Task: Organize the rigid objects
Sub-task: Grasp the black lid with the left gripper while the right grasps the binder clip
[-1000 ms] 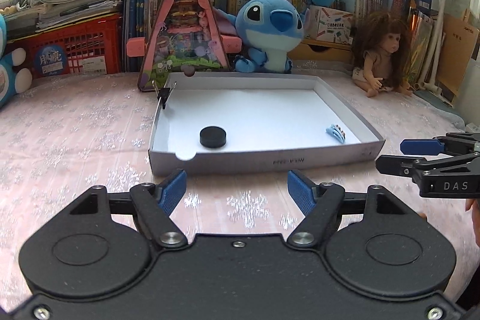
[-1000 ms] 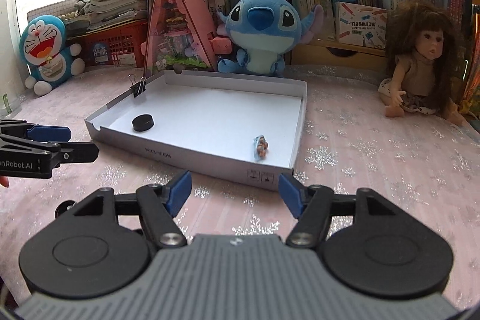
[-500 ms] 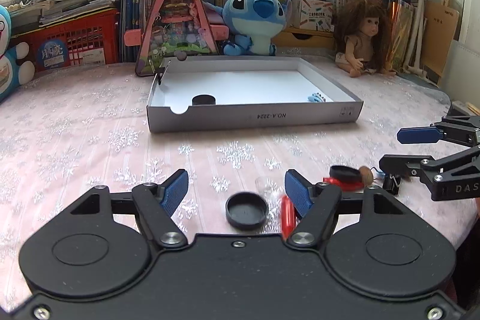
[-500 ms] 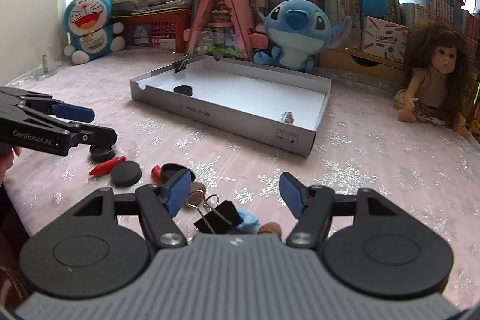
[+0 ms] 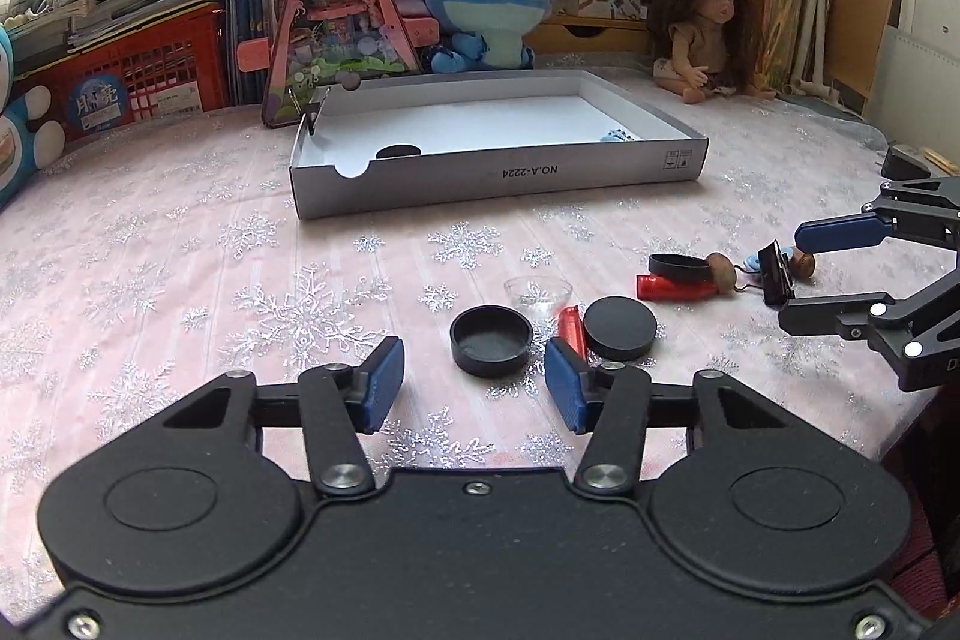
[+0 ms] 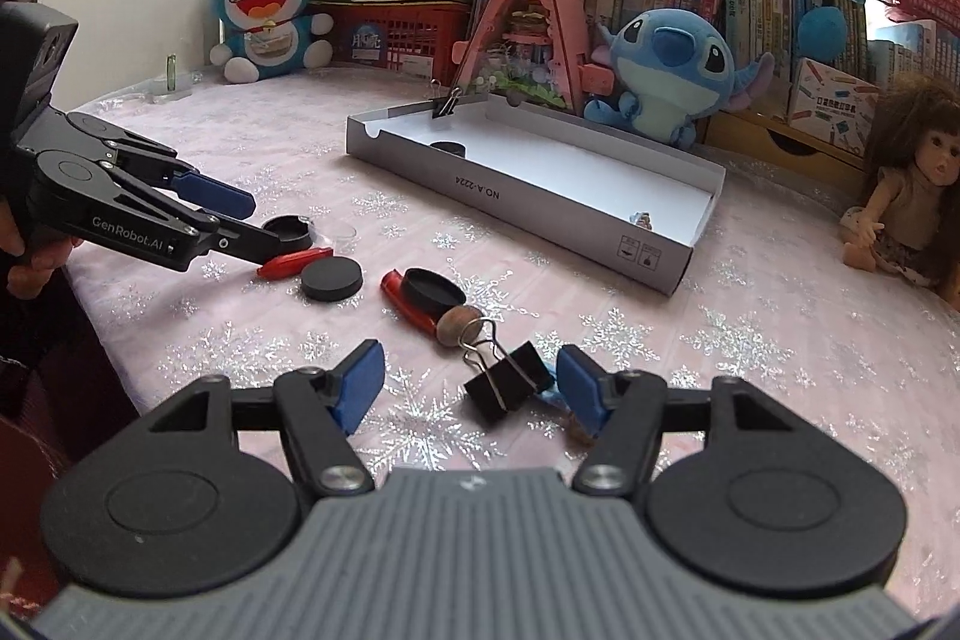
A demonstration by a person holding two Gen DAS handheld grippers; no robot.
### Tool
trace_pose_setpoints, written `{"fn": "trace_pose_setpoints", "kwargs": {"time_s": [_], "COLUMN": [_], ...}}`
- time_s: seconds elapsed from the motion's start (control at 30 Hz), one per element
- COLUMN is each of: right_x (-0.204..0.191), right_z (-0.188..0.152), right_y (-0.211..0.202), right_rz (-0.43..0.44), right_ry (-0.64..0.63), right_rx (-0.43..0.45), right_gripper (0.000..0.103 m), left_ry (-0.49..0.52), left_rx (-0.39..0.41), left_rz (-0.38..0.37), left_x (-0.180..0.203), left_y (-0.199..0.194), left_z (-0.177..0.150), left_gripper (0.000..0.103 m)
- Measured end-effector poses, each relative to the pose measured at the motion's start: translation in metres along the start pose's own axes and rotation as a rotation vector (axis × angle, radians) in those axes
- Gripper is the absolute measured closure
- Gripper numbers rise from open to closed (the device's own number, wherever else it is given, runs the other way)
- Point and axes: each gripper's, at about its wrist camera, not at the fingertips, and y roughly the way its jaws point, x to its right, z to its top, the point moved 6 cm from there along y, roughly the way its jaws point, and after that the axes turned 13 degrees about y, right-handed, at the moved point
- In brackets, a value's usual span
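Nearby, binder clip (image 6: 503, 381) lies flat, wire handles toward box (image 6: 540, 202).

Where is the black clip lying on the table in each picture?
Left wrist view: black binder clip far right, between the right claw's fingers.
Right wrist view: same clip low centre, just ahead of that claw.
Shared landmark: the white box, behind it in both.

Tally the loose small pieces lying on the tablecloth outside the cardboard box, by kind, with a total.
black round lids: 3
red pieces: 2
clear cup: 1
brown nut-like pieces: 2
black binder clip: 1
small blue piece: 1
Total: 10
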Motion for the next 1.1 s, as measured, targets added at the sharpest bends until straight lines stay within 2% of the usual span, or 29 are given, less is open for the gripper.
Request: {"fn": "trace_pose_setpoints", "kwargs": {"time_s": [0.13,0.33,0.4,0.83,0.9,0.93,0.97,1.1], "right_x": [0.004,0.012,0.011,0.0,-0.002,-0.001,0.0,0.005], "right_z": [-0.001,-0.003,-0.002,-0.007,-0.006,-0.005,-0.005,-0.007], "right_y": [0.006,0.013,0.013,0.013,0.014,0.015,0.016,0.016], "right_rz": [-0.025,-0.071,-0.07,-0.017,-0.024,-0.032,-0.05,-0.102], "right_ry": [-0.003,-0.003,-0.004,0.036,0.036,0.043,0.057,0.084], "right_rx": [-0.012,-0.024,-0.023,-0.051,-0.046,-0.041,-0.031,-0.017], "right_gripper": [0.034,0.05,0.059,0.062,0.061,0.059,0.048,0.042], "left_ry": [0.002,-0.001,0.0,-0.026,-0.022,-0.021,-0.02,-0.02], "left_rx": [-0.008,-0.005,-0.004,-0.001,0.003,0.005,0.005,0.009], "left_rz": [0.009,0.013,0.015,0.036,0.042,0.043,0.043,0.048], "left_x": [0.0,-0.001,-0.001,-0.003,-0.002,-0.002,-0.002,-0.002], "left_y": [0.005,0.009,0.01,0.019,0.019,0.019,0.019,0.019], "left_z": [0.0,0.001,0.002,0.003,0.004,0.004,0.004,0.004], "left_gripper": [0.063,0.064,0.064,0.064,0.066,0.068,0.069,0.07]}}
